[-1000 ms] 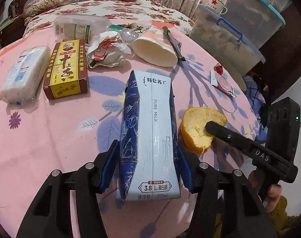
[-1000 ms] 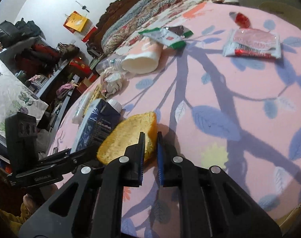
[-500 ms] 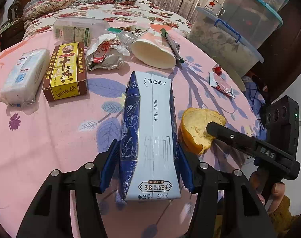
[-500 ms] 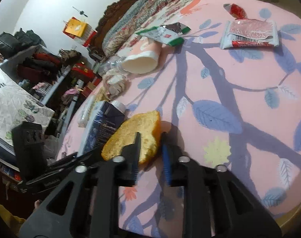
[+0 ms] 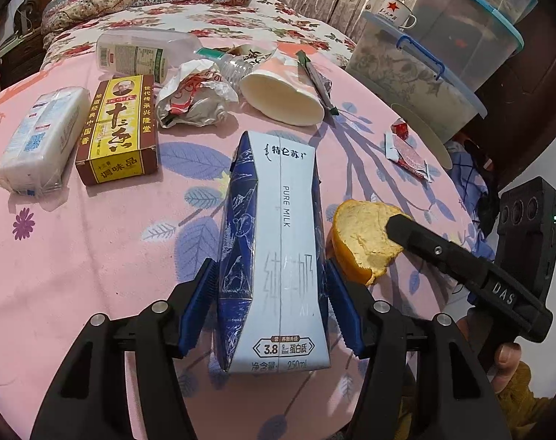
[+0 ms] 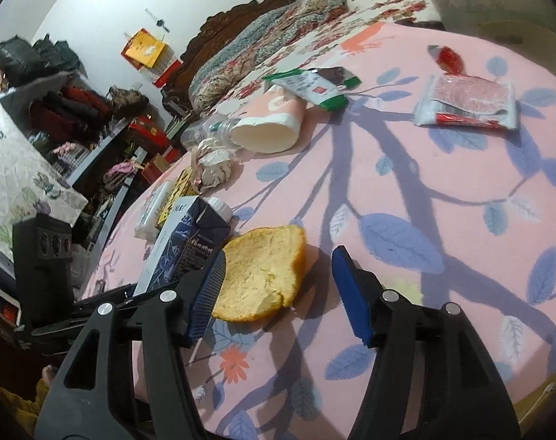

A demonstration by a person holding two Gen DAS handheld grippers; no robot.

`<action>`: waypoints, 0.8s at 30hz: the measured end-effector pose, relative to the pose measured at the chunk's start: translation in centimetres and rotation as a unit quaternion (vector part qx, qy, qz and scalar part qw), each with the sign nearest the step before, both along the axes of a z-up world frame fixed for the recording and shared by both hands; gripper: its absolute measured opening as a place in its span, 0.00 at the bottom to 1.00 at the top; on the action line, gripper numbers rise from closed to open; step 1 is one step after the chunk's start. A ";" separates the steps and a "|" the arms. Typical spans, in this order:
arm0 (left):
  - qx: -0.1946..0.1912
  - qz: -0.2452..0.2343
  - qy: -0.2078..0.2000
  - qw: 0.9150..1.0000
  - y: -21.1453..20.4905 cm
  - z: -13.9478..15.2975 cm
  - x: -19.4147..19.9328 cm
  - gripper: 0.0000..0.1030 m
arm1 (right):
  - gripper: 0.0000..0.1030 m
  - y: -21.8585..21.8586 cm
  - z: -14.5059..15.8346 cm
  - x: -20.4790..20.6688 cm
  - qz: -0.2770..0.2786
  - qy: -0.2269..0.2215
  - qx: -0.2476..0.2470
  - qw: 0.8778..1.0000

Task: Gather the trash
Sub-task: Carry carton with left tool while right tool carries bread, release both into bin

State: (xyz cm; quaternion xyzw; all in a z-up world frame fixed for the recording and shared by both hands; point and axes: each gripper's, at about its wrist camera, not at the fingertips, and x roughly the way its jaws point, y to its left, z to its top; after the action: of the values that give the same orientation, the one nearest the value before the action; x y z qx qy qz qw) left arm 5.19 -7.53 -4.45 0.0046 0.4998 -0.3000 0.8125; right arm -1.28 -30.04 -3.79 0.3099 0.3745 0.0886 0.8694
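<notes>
A blue and white milk carton lies on the pink tablecloth, and my left gripper is shut on its sides. The carton also shows in the right wrist view. An orange peel lies just right of the carton. My right gripper is open, its jaws spread to either side of the peel, which lies between them on the cloth. In the left wrist view one right finger rests over the peel.
Further back lie a paper cup, a crumpled wrapper, a yellow spice box, a tissue pack, a plastic bottle and a red snack packet. Plastic storage bins stand beyond the table's right edge.
My right gripper was shut on the orange peel and has opened; the peel now lies on the cloth between the jaws. My left gripper keeps hold of the carton.
</notes>
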 end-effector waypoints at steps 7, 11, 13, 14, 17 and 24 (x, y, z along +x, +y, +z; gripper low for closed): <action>0.002 0.003 -0.001 1.000 0.1 0.1 0.1 0.51 | 0.12 2.0 -0.4 0.7 0.035 0.017 -0.018 0.999; -0.019 0.001 0.010 1.000 0.4 0.6 0.2 0.51 | 0.09 -0.3 -0.2 0.1 0.012 0.012 0.020 1.000; -0.028 -0.007 0.009 1.000 0.2 1.2 0.1 0.51 | 0.09 -1.4 0.3 -0.2 -0.002 0.003 0.023 1.000; -0.034 -0.011 0.007 0.999 0.0 1.6 0.0 0.51 | 0.09 -2.0 0.6 -0.3 -0.010 -0.002 0.023 1.000; -0.044 -0.026 0.005 0.999 -0.8 2.7 -0.1 0.51 | 0.09 -4.0 1.2 -0.7 -0.031 -0.013 0.033 0.999; -0.050 -0.070 0.001 0.996 -4.5 4.5 0.4 0.51 | 0.09 -8.4 2.4 -1.1 -0.073 -0.037 0.038 0.996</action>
State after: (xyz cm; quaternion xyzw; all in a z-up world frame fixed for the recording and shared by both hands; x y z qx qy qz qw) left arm 5.60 -12.02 0.07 -0.0013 0.4837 -0.3809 0.7880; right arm -2.43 -38.41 -1.37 0.3659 0.3143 0.0504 0.8745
